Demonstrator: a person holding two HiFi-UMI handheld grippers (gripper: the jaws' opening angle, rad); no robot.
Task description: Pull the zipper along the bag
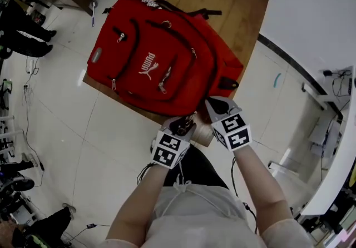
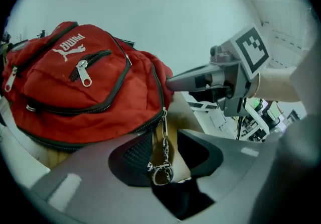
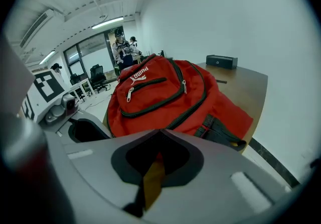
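Note:
A red backpack (image 1: 161,58) with black zippers lies on a wooden table (image 1: 233,8). Both grippers are at its near edge. My left gripper (image 1: 183,124) is open. In the left gripper view, a metal zipper pull chain with a ring (image 2: 161,170) hangs from the bag's (image 2: 75,92) main zipper down between the spread jaws (image 2: 164,140), and no pad presses on it. My right gripper (image 1: 214,105) is shut, its tips pinching the bag's red fabric (image 3: 159,132). From the left gripper view, its closed tip (image 2: 170,83) meets the bag's side.
The bag (image 3: 160,97) overhangs the table's near edge. A small black box (image 3: 221,61) sits at the far end of the table (image 3: 246,87). A white wall runs along the right. Seated people's legs (image 1: 22,41) and cables are on the floor at left.

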